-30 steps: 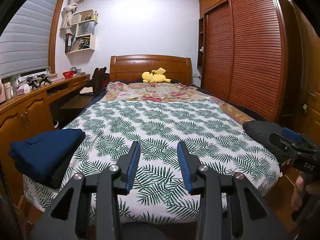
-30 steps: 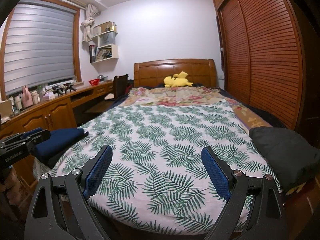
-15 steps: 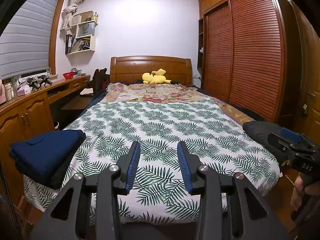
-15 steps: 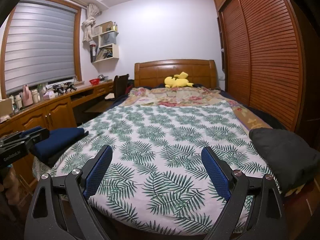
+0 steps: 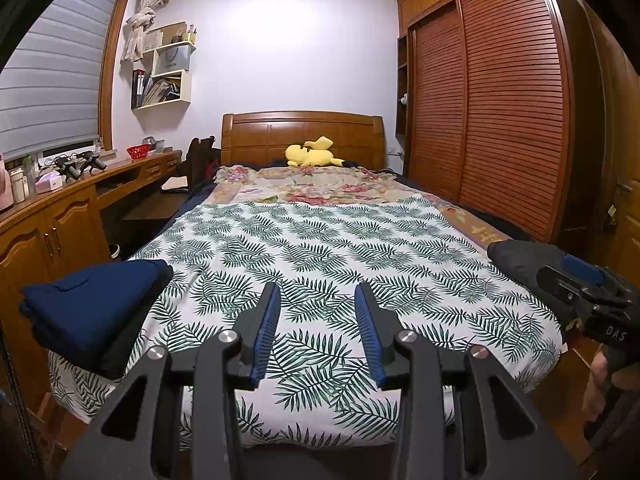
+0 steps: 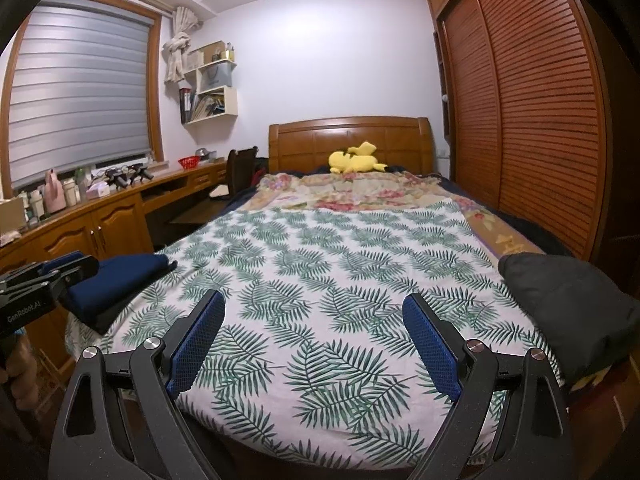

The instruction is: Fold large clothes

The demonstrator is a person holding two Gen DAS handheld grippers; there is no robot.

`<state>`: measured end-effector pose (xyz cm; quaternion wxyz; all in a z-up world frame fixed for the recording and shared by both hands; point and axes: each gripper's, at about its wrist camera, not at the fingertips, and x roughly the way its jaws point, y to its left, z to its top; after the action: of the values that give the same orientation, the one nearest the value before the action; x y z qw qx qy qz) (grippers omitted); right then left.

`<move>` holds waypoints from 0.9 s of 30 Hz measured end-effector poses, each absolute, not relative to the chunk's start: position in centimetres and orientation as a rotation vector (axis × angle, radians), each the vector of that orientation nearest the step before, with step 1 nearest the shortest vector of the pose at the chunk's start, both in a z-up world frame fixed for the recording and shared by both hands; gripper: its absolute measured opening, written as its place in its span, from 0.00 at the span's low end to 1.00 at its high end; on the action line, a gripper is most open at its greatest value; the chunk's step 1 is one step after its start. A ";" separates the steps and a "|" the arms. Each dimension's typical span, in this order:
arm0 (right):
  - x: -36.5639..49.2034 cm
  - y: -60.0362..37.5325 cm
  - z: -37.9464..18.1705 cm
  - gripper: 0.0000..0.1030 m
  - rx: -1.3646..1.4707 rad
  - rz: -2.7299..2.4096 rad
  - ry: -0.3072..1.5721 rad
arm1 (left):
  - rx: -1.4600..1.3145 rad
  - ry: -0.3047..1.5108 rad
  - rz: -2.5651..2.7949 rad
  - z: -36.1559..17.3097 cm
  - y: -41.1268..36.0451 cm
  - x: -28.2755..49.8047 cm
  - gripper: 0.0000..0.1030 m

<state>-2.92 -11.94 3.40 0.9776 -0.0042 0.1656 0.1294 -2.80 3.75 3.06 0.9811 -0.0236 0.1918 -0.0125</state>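
Observation:
A folded navy garment lies on a dark piece at the near left corner of the bed, which has a leaf-print sheet. A dark grey garment sits bunched at the near right corner. My left gripper hovers over the foot of the bed, its jaws partly apart with nothing between them. My right gripper hangs beside it, wide open and empty. Each view catches the other gripper at its edge: the right one over the grey garment, the left one near the navy garment.
Wooden cabinets and a desk run along the left wall, with small items on top. A slatted wardrobe lines the right side. A yellow plush toy and a floral blanket lie near the headboard. A chair stands at the desk.

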 end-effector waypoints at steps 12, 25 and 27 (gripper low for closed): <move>-2.9 -11.9 3.4 0.89 -0.009 0.261 0.335 | -0.046 0.385 -0.025 3.2 4.2 -3.1 0.37; -2.9 -11.9 3.3 0.89 -0.009 0.261 0.337 | -0.046 0.386 -0.024 3.2 4.2 -3.2 0.37; -2.9 -11.9 3.4 0.89 -0.008 0.261 0.337 | -0.044 0.386 -0.025 3.2 4.2 -3.1 0.37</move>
<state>-2.90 -11.87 3.38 0.9774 -0.0042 0.1673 0.1293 -3.14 4.16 3.19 0.9811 -0.0219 0.1918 -0.0123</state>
